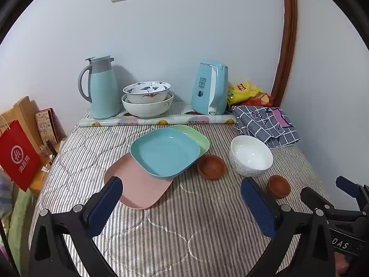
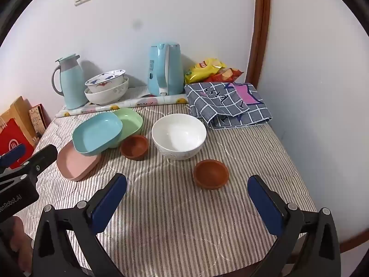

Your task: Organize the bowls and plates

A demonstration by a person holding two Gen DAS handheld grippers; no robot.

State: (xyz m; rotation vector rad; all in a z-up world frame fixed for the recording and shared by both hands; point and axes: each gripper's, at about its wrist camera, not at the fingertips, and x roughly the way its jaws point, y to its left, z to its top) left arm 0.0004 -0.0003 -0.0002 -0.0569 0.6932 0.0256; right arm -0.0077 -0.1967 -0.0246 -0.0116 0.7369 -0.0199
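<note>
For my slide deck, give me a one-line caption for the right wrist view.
Open right gripper above a striped cloth, facing a brown bowl, white bowl and overlapping coloured plates.

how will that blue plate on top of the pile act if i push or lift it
The blue plate looks like rigid, light plastic, so it should lift easily without bending. It rests tilted across the pink plate and green plate, so a push would probably make it slide or rock. Its glossy surface may be slippery.
</note>
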